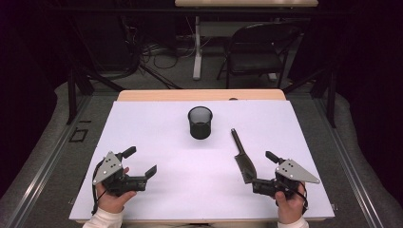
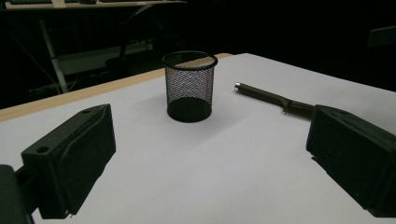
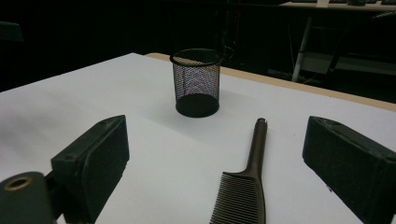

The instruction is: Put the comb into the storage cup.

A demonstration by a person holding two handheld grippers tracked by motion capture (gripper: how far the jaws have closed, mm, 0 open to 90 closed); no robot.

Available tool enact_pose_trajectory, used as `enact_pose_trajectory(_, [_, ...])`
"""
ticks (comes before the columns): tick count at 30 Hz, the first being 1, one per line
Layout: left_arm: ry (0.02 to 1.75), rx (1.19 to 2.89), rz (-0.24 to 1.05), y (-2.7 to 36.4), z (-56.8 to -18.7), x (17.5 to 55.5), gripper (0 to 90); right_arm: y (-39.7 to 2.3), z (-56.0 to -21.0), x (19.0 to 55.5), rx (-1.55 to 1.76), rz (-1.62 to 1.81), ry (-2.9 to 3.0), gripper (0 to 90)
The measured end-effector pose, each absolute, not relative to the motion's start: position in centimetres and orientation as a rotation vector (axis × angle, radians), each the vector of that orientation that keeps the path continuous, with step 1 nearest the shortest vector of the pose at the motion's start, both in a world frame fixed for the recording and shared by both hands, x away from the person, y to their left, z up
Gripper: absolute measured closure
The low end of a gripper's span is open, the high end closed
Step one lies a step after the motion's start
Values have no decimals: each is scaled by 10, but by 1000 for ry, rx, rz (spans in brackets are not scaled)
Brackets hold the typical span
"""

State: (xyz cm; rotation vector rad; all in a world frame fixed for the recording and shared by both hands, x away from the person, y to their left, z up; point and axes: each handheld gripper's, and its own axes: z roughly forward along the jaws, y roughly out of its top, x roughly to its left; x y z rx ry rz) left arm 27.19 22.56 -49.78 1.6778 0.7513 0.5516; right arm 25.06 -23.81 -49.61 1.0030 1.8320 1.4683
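Observation:
A black mesh cup (image 1: 200,122) (image 2: 189,86) (image 3: 197,81) stands upright on the white table sheet (image 1: 142,123), toward the far middle. A dark comb (image 1: 242,156) (image 2: 271,97) (image 3: 247,186) lies flat to the right of the cup, handle pointing away, teeth near me. My right gripper (image 1: 261,167) (image 3: 217,135) is open low over the sheet, and the comb's toothed end lies between its jaws without touching them. My left gripper (image 1: 140,162) (image 2: 212,128) is open at the near left, with nothing between its jaws, which point toward the cup.
Bare white sheet stretches between the two grippers and around the cup. A wooden table edge (image 1: 199,95) runs along the far side. Beyond it on the floor stand a dark folding chair (image 1: 259,47), a white table leg (image 1: 197,47) and tangled cables (image 1: 152,52).

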Motion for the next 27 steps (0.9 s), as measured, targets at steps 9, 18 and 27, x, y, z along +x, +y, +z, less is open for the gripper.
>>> enact_pose_trajectory(9, [764,1675,549,228,-500,272,19,-240,-500,259,1045,1477,1856,2])
enact_pose_trajectory(18, [800,1662,547,232,-502,273,25,-238,-504,271,1174,1427,1886,0])
enact_pose_trajectory(27, [800,1667,526,233,-502,272,32,-239,-506,273,1198,1355,1888,59])
